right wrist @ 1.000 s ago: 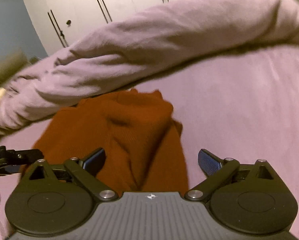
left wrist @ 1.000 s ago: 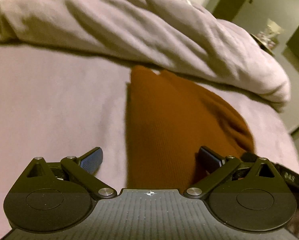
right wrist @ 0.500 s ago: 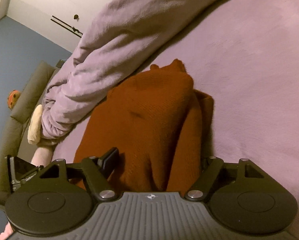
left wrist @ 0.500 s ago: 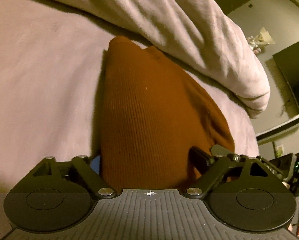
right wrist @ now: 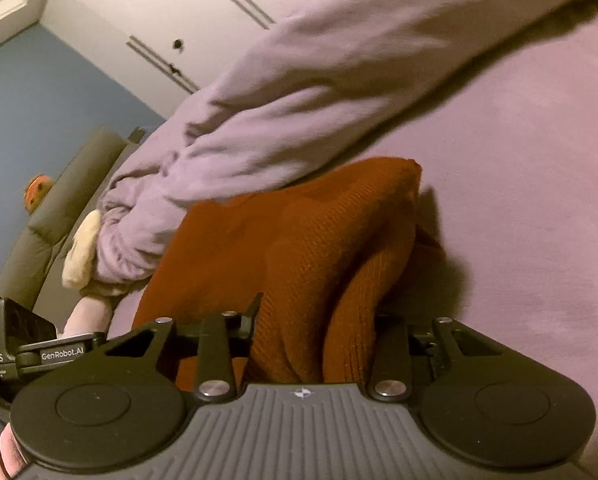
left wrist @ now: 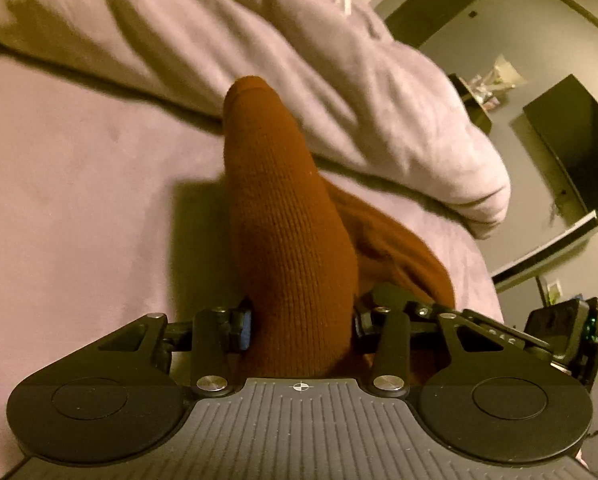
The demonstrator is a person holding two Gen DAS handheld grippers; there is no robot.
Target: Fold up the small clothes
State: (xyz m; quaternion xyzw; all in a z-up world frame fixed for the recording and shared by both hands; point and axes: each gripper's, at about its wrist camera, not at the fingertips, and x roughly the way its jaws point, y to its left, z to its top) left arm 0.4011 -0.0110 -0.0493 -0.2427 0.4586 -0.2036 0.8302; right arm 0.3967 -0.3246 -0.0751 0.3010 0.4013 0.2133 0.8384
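The rust-brown knit garment [left wrist: 291,240] lies on the bed [left wrist: 79,200], its long axis running from the near edge away toward the bunched lilac blanket [left wrist: 259,40] at the far side. The left gripper [left wrist: 301,328] and right gripper [right wrist: 315,332] each have jaws closing on a near fold of the knit, which fills the gap between them and rises off the bed there.

We see a bed [left wrist: 83,200] with a lilac sheet; on it lie a rumpled pale duvet [left wrist: 299,64] and a rust knitted garment [left wrist: 291,240], touching the duvet's edge.
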